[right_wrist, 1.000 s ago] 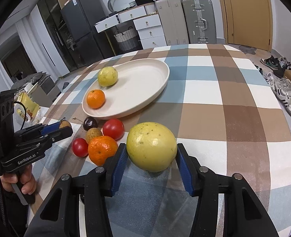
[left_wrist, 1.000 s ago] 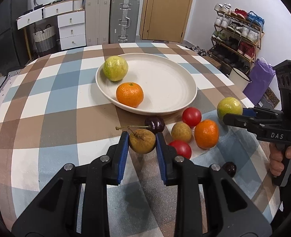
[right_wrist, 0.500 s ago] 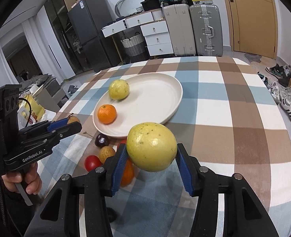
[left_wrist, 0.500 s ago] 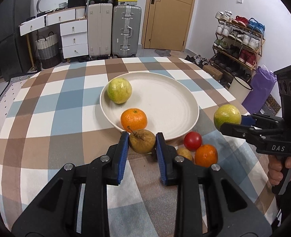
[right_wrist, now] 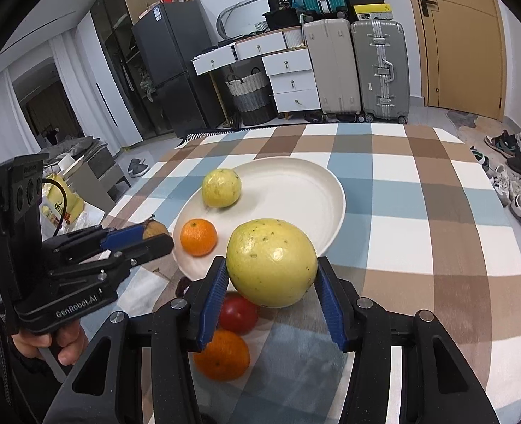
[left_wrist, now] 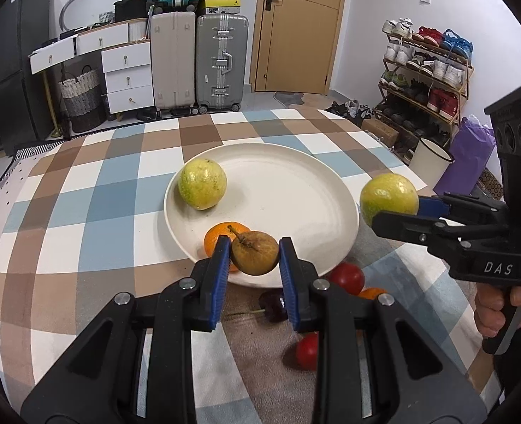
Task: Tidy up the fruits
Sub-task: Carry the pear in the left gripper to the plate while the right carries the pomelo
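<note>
My left gripper [left_wrist: 254,258] is shut on a small brown stemmed fruit [left_wrist: 255,252], held above the near rim of the white plate [left_wrist: 295,194]. My right gripper [right_wrist: 272,281] is shut on a large yellow-green fruit [right_wrist: 271,262], held above the plate's right edge; it also shows in the left wrist view [left_wrist: 389,198]. On the plate lie a yellow-green fruit [left_wrist: 202,183] and an orange [left_wrist: 215,238]. On the checked cloth near the plate lie a red fruit [left_wrist: 347,277], a dark cherry [left_wrist: 273,305], another red fruit [left_wrist: 306,351] and an orange [right_wrist: 222,355].
The plate sits mid-table on a checked tablecloth [left_wrist: 83,219]. Suitcases [left_wrist: 221,60], white drawers [left_wrist: 126,67] and a shoe rack [left_wrist: 426,70] stand behind the table. A white bucket [left_wrist: 431,162] and purple bag [left_wrist: 468,155] are off the table's right edge.
Both grippers have lifted their fruits off the cloth and moved forward toward the plate. The loose fruits on the cloth now lie below and behind the fingers.
</note>
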`<move>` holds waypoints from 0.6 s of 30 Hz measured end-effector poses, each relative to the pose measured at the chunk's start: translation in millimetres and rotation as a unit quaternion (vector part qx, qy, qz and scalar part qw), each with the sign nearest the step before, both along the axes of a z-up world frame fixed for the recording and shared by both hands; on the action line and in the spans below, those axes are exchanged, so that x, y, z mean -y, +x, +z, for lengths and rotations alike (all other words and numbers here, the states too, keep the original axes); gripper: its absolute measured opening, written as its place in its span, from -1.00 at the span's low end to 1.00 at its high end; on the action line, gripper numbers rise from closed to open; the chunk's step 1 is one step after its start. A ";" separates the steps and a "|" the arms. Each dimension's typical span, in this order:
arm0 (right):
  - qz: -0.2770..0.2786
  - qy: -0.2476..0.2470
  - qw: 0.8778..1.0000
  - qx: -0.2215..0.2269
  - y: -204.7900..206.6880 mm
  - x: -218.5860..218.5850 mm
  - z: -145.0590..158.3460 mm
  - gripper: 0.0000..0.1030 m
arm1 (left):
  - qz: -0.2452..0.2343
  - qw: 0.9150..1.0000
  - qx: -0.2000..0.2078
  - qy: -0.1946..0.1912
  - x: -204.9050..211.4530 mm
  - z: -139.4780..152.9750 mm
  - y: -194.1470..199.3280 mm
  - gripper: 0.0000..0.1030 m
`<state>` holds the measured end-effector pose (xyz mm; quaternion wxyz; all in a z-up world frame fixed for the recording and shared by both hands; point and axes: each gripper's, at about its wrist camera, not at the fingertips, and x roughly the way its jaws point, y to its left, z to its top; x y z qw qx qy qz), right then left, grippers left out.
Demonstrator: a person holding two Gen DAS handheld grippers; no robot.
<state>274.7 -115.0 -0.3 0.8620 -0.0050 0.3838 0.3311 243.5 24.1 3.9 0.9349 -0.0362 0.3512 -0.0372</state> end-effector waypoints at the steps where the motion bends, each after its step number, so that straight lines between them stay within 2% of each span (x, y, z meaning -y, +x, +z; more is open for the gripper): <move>1: 0.000 0.001 1.000 0.002 1.9 -1.2 0.0 -0.02 | 0.001 1.000 0.001 0.002 1.2 -1.5 2.2 -0.52; 10: 0.004 0.005 1.000 0.009 19.1 -10.2 -1.3 -0.02 | -0.015 1.000 0.011 0.011 13.1 -2.6 20.1 -0.52; 18: 0.000 0.009 1.000 0.011 24.7 -15.6 -7.6 -0.02 | -0.015 1.000 0.021 -0.005 7.7 -5.0 35.1 -0.52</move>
